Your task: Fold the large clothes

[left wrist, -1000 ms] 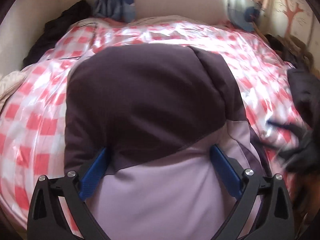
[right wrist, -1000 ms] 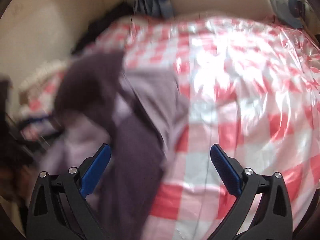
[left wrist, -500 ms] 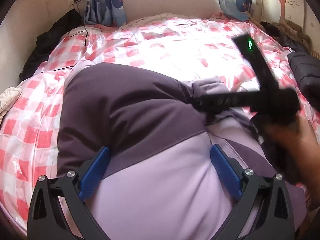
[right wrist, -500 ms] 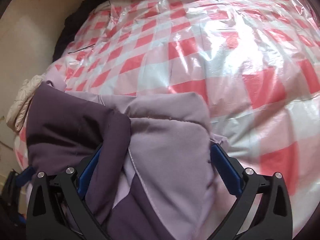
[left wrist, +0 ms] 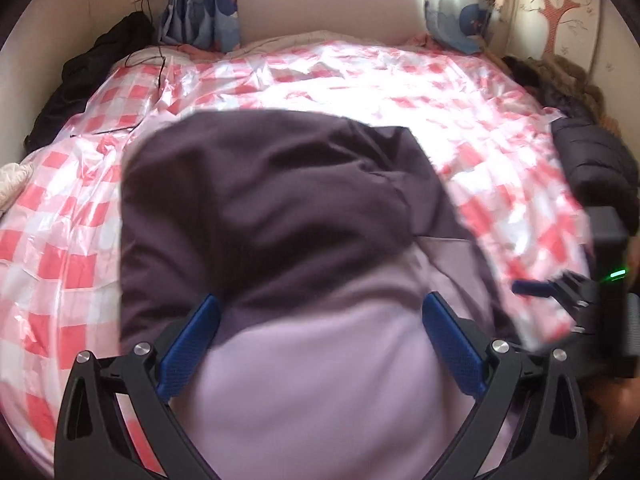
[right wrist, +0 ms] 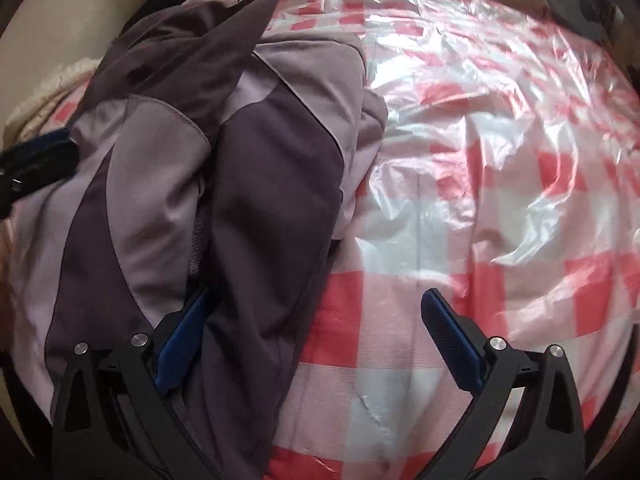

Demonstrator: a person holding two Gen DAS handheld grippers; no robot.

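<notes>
Two-tone purple garment point(left wrist: 280, 208) of dark plum and pale lilac panels lies bunched on a bed covered by a red-and-white checked quilt under clear plastic sheeting point(left wrist: 400, 80). Left wrist view: the left gripper point(left wrist: 320, 332) stands over the lilac panel with its blue-padded fingers point(left wrist: 188, 344) spread wide and nothing clamped between them; the garment's near edge runs out of frame below. At the right margin the right gripper point(left wrist: 536, 288) appears blurred, only a blue finger and black body with a green light discernible. A black padded jacket point(left wrist: 596, 168) lies at the bed's right edge, partly cut off. Right wrist view: the right gripper point(right wrist: 320, 328) is likewise spread apart and holds nothing; its left finger point(right wrist: 184, 340) is partly hidden against a dark plum fold point(right wrist: 272, 208), the other over bare quilt. Whether that finger touches the cloth cannot be told. The garment's layers overlap, concealing its overall shape.
</notes>
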